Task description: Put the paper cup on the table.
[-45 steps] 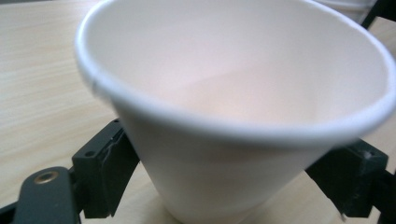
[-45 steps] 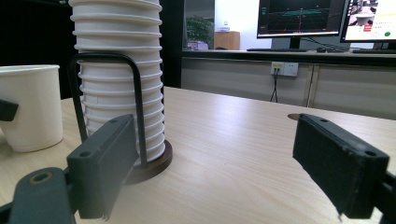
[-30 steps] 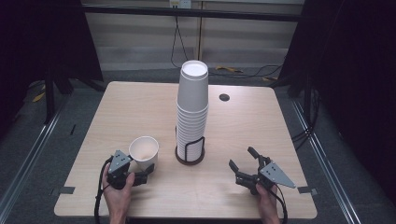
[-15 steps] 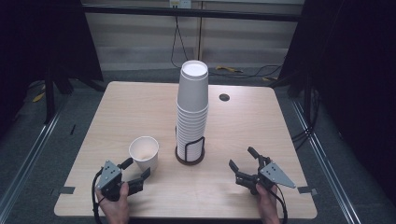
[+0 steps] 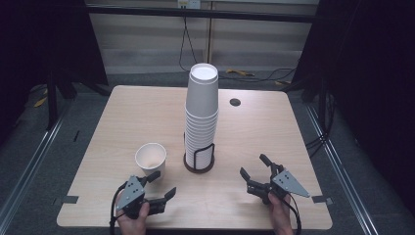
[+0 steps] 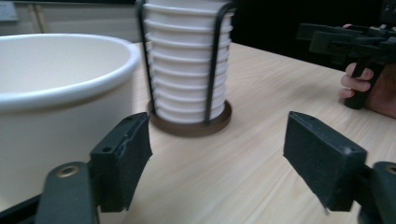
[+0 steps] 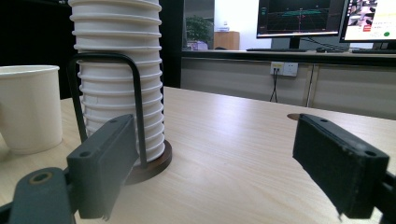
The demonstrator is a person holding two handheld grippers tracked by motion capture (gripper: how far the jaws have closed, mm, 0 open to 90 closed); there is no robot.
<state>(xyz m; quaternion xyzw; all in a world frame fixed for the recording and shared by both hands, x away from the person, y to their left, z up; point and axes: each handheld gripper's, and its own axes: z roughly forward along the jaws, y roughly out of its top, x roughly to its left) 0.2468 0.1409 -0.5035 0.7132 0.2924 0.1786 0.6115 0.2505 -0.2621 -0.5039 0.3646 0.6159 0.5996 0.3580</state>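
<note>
A single white paper cup [image 5: 150,157] stands upright on the wooden table [image 5: 254,127], left of a tall stack of white cups [image 5: 201,117] in a black wire holder [image 5: 199,160]. My left gripper [image 5: 164,183] lies near the front edge, just in front of the single cup and apart from it, open with nothing between its jaws. In the left gripper view the cup [image 6: 56,107] is close on the left and the stack [image 6: 187,60] is ahead. My right gripper [image 5: 253,165] rests front right, open and empty, facing the stack [image 7: 119,70].
A small dark round hole [image 5: 235,102] sits in the table's far right part. Metal rails run along the floor on both sides. Monitors [image 7: 299,16] stand on a bench beyond the table in the right gripper view.
The left gripper has let go of the single cup and drawn back toward the front edge. The cup stays standing. The right gripper has not moved.
</note>
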